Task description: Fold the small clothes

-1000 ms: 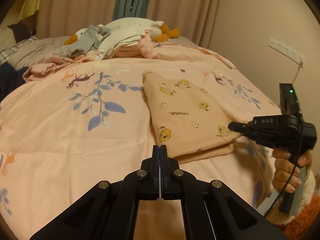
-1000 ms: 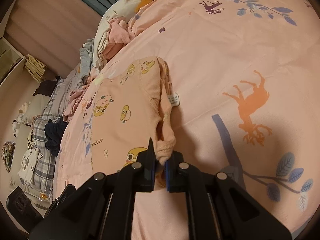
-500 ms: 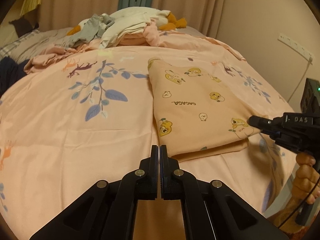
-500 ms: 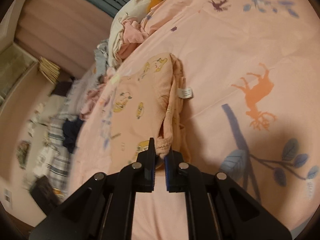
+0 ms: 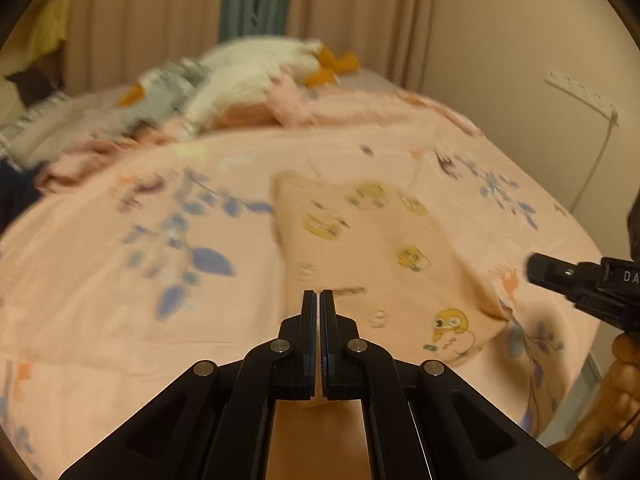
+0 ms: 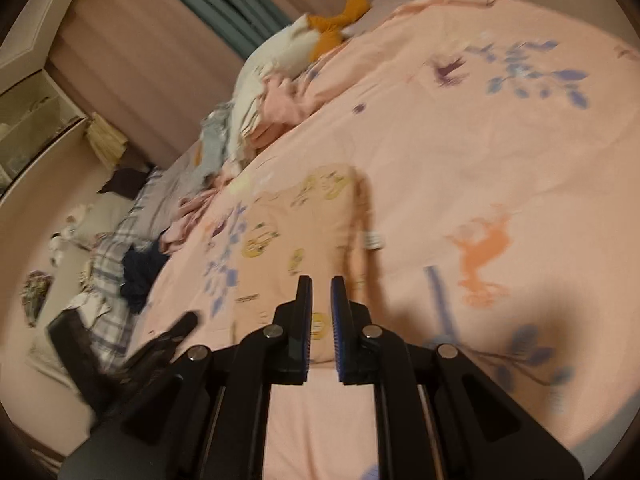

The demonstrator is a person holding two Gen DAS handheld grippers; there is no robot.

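A small peach garment (image 5: 372, 264) printed with yellow cartoon ducks lies folded into a rough rectangle on the bed (image 5: 120, 280), on top of a pink bedspread (image 6: 500, 152) patterned with blue leaves and orange animals. In the right wrist view the same garment sits just ahead of the fingers, with a white label (image 6: 373, 240) sticking out along its right-hand edge. The left gripper (image 5: 319, 304) hovers over the near edge of the garment with its fingers pressed together, only a sliver of gap between the pads and no cloth in it. The right gripper (image 6: 321, 292) is slightly spread, a narrow gap between its blue-lined fingers, and nothing is caught between them; it sits above the garment's near corner. From the left wrist view the right gripper shows at the right edge of the bed, its black tip near the garment's right-hand corner but apart from it, held by a hand (image 5: 624, 364). At the far end of the bed lies a heap of unfolded clothes (image 5: 168, 96) beside a white plush goose (image 5: 260, 64) with orange feet. Curtains (image 5: 256, 0) hang behind, and a white power strip (image 5: 580, 92) is fixed to the wall on the right. Both views are blurred.
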